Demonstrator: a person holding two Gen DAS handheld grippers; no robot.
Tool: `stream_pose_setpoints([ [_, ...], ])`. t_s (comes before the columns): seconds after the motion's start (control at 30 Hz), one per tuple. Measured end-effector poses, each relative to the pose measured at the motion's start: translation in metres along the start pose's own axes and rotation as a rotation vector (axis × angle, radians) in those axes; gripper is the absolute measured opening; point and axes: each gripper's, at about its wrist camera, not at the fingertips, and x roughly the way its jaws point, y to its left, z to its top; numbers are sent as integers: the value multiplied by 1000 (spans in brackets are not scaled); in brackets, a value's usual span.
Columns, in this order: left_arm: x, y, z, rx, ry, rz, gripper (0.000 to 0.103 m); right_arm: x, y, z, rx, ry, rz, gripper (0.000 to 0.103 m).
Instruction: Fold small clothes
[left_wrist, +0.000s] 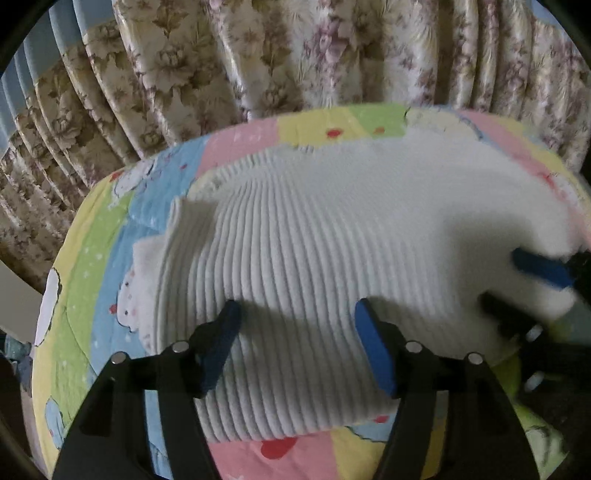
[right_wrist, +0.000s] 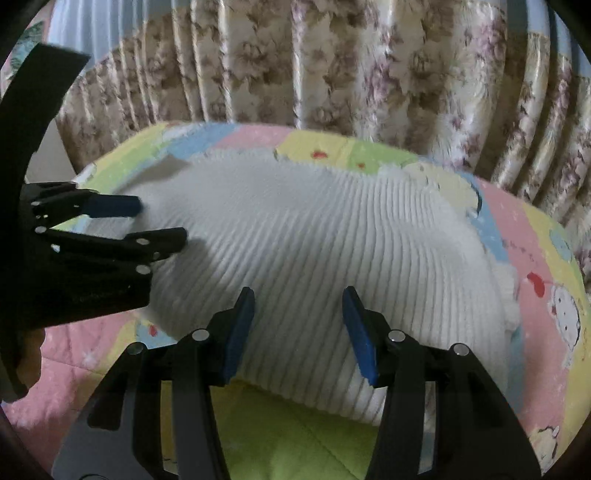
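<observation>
A white ribbed knit garment (left_wrist: 314, 258) lies spread across a quilt (left_wrist: 96, 258) printed in pastel patches of pink, yellow, green and blue with cartoon figures. It covers most of the quilt's middle, its ribs running from the near edge toward the far edge, where a floral curtain (left_wrist: 258, 55) hangs in folds just behind.

The left gripper (left_wrist: 295, 332) hovers over the near part of the garment, toward the quilt's left side. Its blue-padded jaws stand spread apart, with ribbed cloth showing below the gap and nothing pinched between them. Whether the pads brush the fabric is hard to tell.

The right gripper (right_wrist: 299, 325) sits over the near edge of the garment toward the right side, jaws likewise spread, the gap open over the knit and gripping nothing. Just below its fingers the garment's near hem ends and a green patch of the quilt shows.

From the right wrist view, the left gripper appears at the left, its fingers reaching in over the garment's left portion. From the left wrist view, the right gripper is blurred at the right edge, one blue pad (left_wrist: 539, 269) lying against the white cloth.
</observation>
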Motion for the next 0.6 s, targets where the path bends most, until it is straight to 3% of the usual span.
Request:
stream_pose_setpoints([
  [0.17, -6, 2, -10, 52, -22, 17, 68, 1, -26, -13, 48, 25, -24, 42],
  [0.43, -29, 35, -27, -85, -5, -81, 69, -32, -70, -35, 182, 30, -25, 43],
  [0.6, -15, 33, -30, -96, 34, -77, 73, -42, -75, -45, 213, 42, -19, 47],
])
